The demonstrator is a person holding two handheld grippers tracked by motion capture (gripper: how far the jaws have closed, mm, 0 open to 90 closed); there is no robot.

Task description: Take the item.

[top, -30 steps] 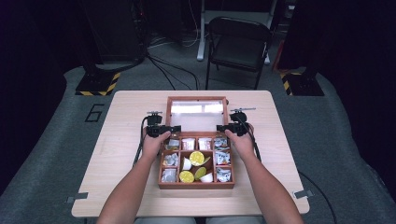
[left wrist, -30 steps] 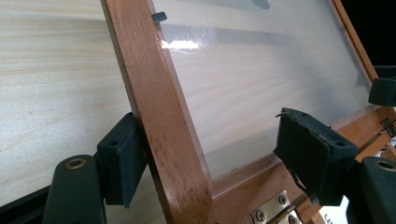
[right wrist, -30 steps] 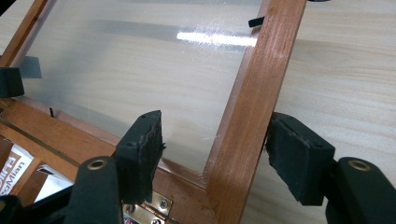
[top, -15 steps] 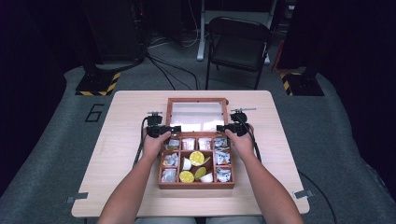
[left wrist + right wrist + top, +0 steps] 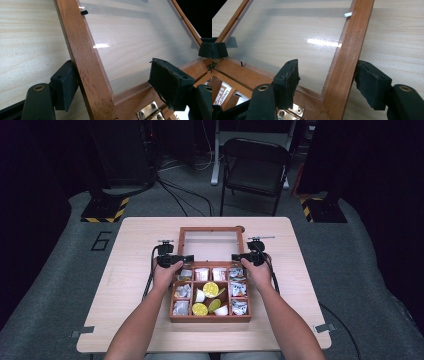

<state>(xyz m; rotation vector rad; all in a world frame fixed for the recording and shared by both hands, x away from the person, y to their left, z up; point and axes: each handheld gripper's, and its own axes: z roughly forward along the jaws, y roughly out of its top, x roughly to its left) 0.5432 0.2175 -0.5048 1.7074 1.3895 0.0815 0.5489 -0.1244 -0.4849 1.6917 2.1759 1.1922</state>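
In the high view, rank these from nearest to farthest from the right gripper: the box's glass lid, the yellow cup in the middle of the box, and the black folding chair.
1. The glass lid, lying open flat on the table, right beside the right gripper.
2. The yellow cup, in the box's centre compartment, toward the person.
3. The folding chair, on the floor beyond the table's far edge.

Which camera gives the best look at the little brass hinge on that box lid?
The left gripper view: the hinge sits close, with its screws visible. The right gripper view catches another hinge, partly behind the fingers. In the high view it is too small to tell.
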